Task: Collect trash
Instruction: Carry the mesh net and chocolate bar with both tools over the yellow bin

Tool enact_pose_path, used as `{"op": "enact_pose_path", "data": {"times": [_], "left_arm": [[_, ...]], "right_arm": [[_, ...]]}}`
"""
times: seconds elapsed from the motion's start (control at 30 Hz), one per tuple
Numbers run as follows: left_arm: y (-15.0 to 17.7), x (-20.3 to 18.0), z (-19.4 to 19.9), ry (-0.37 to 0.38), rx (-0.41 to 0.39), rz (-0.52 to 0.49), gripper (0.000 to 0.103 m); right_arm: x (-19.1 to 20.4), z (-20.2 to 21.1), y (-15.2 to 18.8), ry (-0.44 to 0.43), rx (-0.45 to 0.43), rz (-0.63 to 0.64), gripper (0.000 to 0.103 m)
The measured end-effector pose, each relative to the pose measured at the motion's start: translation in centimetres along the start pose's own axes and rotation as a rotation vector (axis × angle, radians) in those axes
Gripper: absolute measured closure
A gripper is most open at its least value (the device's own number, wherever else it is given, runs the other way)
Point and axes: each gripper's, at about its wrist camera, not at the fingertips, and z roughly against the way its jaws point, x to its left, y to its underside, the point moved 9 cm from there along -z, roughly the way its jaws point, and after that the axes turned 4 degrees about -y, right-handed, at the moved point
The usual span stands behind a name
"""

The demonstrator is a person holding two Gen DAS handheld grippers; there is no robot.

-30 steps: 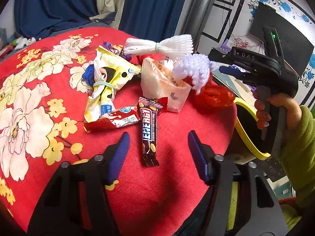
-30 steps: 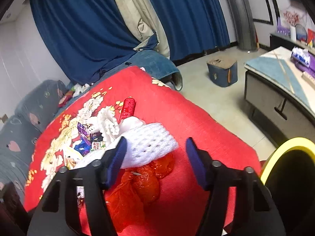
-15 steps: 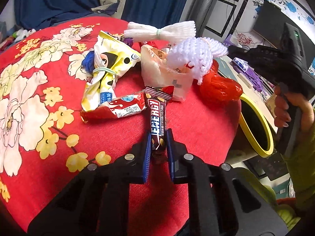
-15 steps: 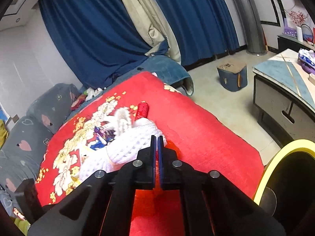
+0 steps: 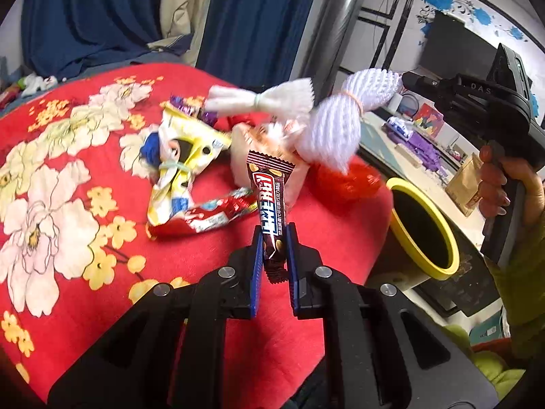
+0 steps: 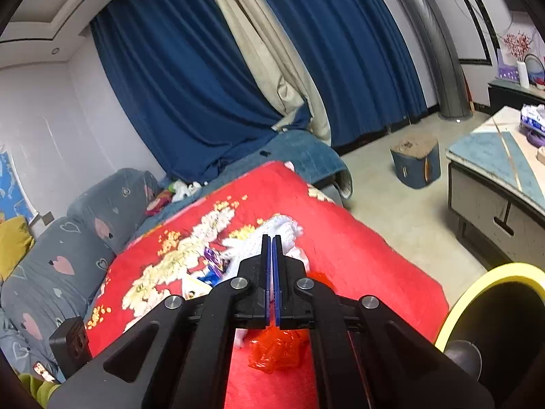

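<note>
My left gripper (image 5: 275,235) is shut on the lower end of a brown candy bar wrapper (image 5: 270,194), which stands upright, lifted off the red flowered blanket (image 5: 68,204). In the left wrist view my right gripper (image 5: 405,80) comes in from the upper right, shut on one end of a white foam net (image 5: 340,126) that hangs above the trash pile. In the right wrist view the right gripper (image 6: 271,238) has its jaws pressed together, with the white foam net (image 6: 286,226) showing just behind the tips. A yellow-rimmed black bin (image 5: 422,225) stands beside the blanket's right edge.
On the blanket lie a yellow snack bag (image 5: 180,167), a red wrapper (image 5: 204,218), a second foam net (image 5: 262,102), a pale bag (image 5: 245,146) and a red plastic bag (image 5: 344,180). A low cabinet (image 6: 494,184) and a stool (image 6: 415,163) stand on the floor.
Both grippers went from open to shut. The left closed on the candy bar and lifted it off the blanket. The right closed on the foam net and rose with it.
</note>
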Motion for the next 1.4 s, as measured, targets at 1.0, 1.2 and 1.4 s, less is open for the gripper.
{"op": "enact_pose_path", "data": {"times": [1.0, 1.2, 1.4], "left_arm": [[-5.5, -15.6, -3.0, 0.248, -0.041, -0.181, 0.095], [-4.8, -18.9, -4.2, 0.295, -0.017, -0.231, 0.095], [-4.4, -21.2, -5.6, 0.326, 0.01, -0.262, 0.095]], "right_arm": [[-7.6, 13.1, -0.8, 0.251, -0.171, 0.032, 0.102], [-10.2, 14.9, 0.1, 0.336, -0.173, 0.034, 0.102], [-12.5, 16.4, 1.2, 0.42, -0.175, 0.029, 0.102]]}}
